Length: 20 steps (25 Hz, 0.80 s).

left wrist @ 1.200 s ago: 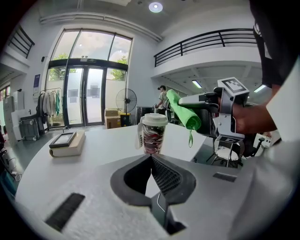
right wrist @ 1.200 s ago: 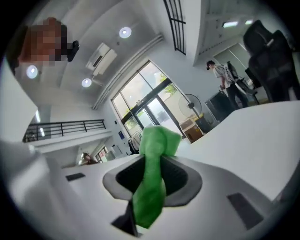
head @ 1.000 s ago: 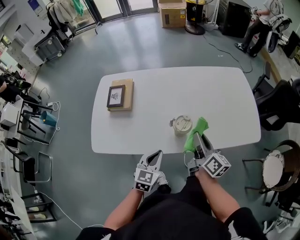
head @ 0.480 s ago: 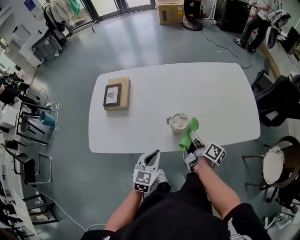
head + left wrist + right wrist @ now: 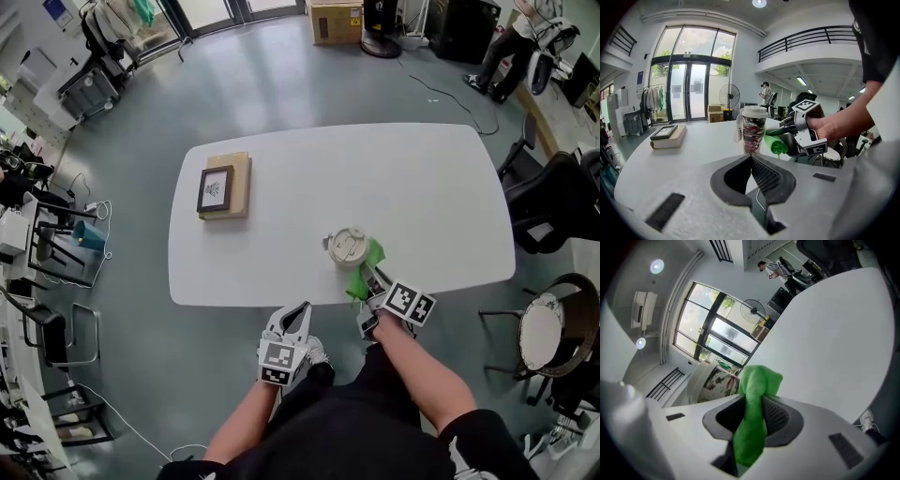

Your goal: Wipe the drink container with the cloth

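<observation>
White table (image 5: 422,187) holds one cup (image 5: 347,247); right hand-held gripper (image 5: 368,275) clamps one cloth (image 5: 374,252), left hand-held gripper (image 5: 301,311) closed.

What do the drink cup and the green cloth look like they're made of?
Cup: probably paper, going by its printed, faintly glossy wall; lid looks like white moulded plastic. Green cloth: soft matte fabric, possibly microfibre, bunching limply in the right gripper.
</observation>
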Motion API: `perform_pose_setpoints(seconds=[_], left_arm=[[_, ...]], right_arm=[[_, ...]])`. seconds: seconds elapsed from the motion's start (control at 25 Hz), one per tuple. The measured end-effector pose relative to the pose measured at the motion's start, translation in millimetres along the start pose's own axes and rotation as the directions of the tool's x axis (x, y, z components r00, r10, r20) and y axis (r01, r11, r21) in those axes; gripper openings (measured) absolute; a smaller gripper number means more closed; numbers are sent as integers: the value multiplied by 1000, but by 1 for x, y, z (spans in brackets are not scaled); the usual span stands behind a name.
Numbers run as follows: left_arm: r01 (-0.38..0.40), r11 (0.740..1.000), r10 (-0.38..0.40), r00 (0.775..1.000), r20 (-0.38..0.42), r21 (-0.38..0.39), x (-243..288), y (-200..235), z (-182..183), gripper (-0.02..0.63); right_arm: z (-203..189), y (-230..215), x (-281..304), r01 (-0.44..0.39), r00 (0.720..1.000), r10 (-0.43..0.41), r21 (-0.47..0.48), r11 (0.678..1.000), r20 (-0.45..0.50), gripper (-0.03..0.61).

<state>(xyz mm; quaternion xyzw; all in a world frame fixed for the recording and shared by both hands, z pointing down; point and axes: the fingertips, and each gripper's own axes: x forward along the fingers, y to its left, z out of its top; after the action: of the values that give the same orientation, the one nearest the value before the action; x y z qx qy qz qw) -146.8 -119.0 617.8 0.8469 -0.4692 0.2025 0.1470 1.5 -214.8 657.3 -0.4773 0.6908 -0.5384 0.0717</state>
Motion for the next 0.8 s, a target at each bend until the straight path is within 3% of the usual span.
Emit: perform_pose_setpoints(seconds=[0.16,0.36,0.56,0.68,0.8], left_arm=[[-4,1000,4,1000,-14,15,4,-2,-2,14],[-22,999,21,1000,-19,-34,9,-7,2,14],[-48,997,47,999,-16,-52,13,-9,11,14],[-67,994,66,998,-10,-82,15,-6,21,14],[-85,986,89,996,21,-143,17,-2,39,14]], right_arm=[[-9,-16,11,50,997,-51,-15,999,-61,107],[-19,-42,19,134,977,-136,-22,991,-165,112],[-20,-42,22,148,962,-157,-57,987,-221,112],[-12,-37,17,127,955,-162,-151,980,-248,112],[10,-24,7,73,961,-149,-306,949,-233,112]])
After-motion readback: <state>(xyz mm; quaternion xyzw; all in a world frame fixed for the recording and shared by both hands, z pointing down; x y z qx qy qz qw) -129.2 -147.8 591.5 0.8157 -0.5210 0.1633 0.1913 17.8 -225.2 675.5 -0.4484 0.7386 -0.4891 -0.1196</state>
